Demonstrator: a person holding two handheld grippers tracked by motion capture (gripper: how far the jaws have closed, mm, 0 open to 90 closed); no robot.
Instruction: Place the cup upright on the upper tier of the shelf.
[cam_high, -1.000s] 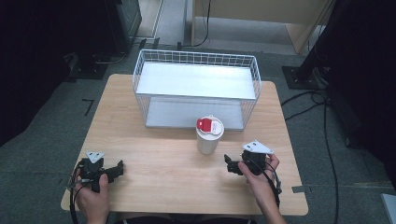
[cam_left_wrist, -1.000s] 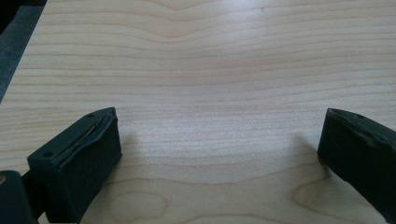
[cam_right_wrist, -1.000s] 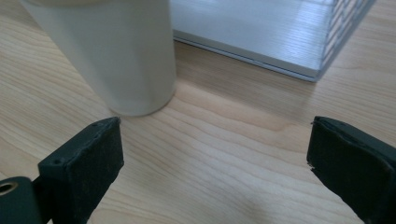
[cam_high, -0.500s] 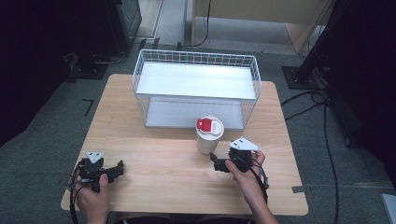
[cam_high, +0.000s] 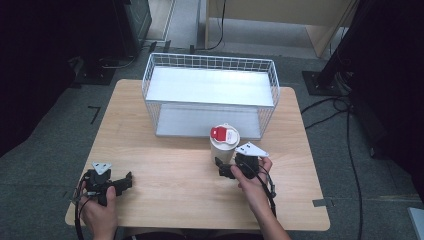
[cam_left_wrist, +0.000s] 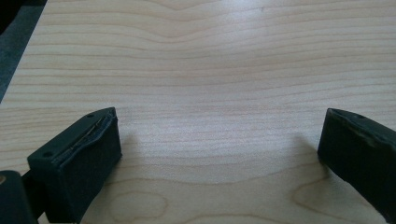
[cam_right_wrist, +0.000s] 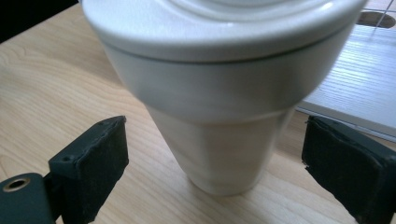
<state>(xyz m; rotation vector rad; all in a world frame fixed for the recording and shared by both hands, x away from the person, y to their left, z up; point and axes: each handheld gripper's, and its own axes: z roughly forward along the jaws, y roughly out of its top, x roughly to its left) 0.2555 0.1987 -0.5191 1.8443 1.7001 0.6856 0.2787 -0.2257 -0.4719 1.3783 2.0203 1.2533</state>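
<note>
Right gripper (cam_high: 223, 168) advanced up-left to the white cup (cam_high: 223, 145), jaws open astride its base at frame centre; closes best centred, squarely; left gripper (cam_high: 121, 182) idle, open, lower left.

Light: bright, even overhead light on the table (cam_high: 165, 150); the floor around the table is dim to near black.
Glare: pale sheen on the basket (cam_high: 210, 85) shelf.
Shadows: soft, short, beneath the left gripper (cam_left_wrist: 219, 140).
Blur: the cup (cam_right_wrist: 219, 93) is smeared and out of focus up close.
</note>
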